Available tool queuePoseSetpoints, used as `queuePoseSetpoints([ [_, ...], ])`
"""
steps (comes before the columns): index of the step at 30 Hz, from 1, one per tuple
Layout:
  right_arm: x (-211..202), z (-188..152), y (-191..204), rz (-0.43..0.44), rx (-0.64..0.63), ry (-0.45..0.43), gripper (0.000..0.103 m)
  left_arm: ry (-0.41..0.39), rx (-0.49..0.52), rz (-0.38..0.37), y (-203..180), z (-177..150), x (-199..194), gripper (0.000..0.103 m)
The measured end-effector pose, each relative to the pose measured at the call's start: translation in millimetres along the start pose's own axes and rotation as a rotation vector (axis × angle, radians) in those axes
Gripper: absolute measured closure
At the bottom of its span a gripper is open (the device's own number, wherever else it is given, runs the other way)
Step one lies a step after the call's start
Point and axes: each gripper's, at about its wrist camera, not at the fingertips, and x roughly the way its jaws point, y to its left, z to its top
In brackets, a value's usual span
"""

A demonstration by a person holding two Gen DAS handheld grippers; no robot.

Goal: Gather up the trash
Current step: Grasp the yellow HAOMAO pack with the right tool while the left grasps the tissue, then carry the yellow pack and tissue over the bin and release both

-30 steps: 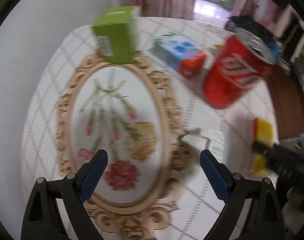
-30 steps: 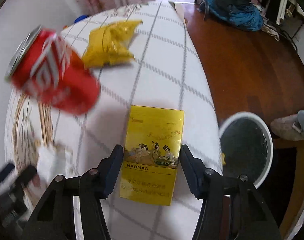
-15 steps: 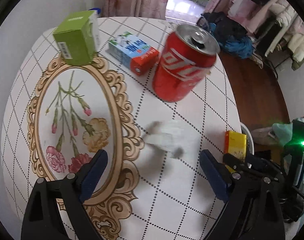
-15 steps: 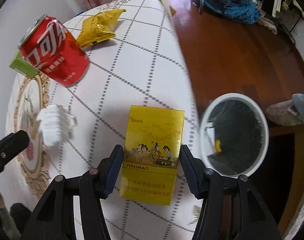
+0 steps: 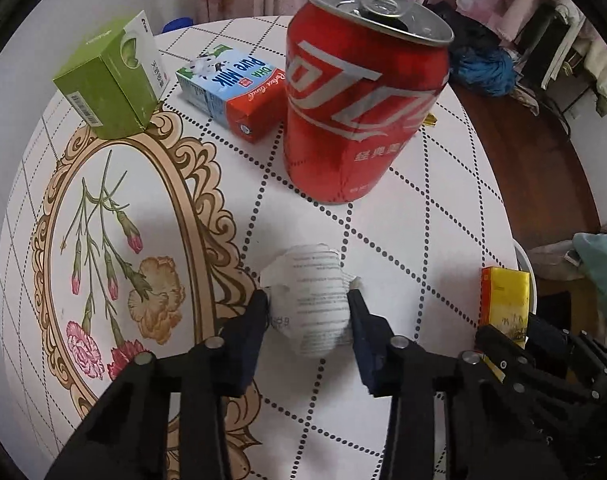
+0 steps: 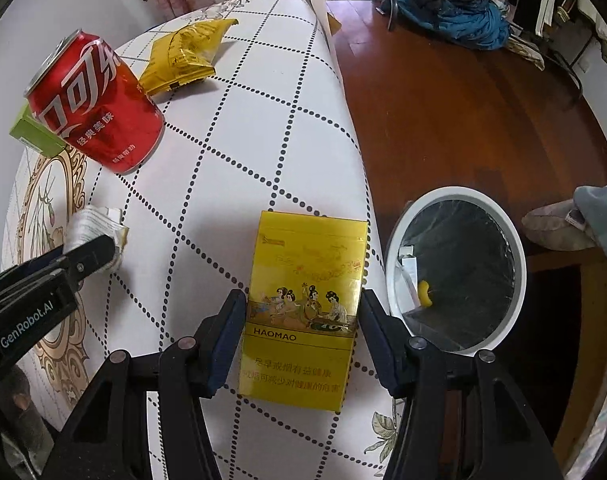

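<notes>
Your left tongs (image 5: pixel 308 304), wide a moment ago, are now closing on the crumpled paper (image 5: pixel 309 300) lying on the tabletop (image 5: pixel 443 208); your right tongs (image 6: pixel 303 316) are holding the yellow pack (image 6: pixel 303 304) beside the bin (image 6: pixel 455 272).

My left gripper (image 5: pixel 308 306): jaws narrowed, both pads pressing a held load. My right gripper (image 6: pixel 302 316): jaws wider, clamped likewise, held level.

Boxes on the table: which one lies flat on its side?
The blue-and-red milk carton lies flat; the green box beside it stands upright.
</notes>
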Motion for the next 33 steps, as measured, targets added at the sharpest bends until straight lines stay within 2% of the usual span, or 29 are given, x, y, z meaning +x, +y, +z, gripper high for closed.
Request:
queuePoseSetpoints([
  [7, 1, 2, 12, -0.037, -0.032, -0.016, 0.043, -0.019, 0.004, 0.027, 14, -7, -5, 0.07],
  [11, 0, 1, 11, -0.026, -0.032, -0.022, 0.044, -0.038, 0.013, 0.041, 12, -9, -15, 0.07],
  [14, -11, -1, 10, -0.018, -0.037, -0.051, 0.044, -0.075, 0.021, 0.046, 12, -12, -35, 0.07],
  [18, -43, -4, 9, -0.034, -0.063, -0.139, 0.044, -0.142, 0.045, 0.038, 2, -17, -72, 0.07],
  [25, -98, -12, -27, -0.038, -0.05, -0.249, 0.044, -0.235, 0.121, -0.027, -57, -12, -122, 0.07],
  [29, -120, -16, -69, -0.044, -0.01, -0.273, 0.044, -0.243, 0.169, -0.073, -103, -10, -122, 0.07],
  [33, -126, -21, -115, -0.069, 0.044, -0.274, 0.044, -0.21, 0.22, -0.125, -153, -7, -103, 0.07],
])
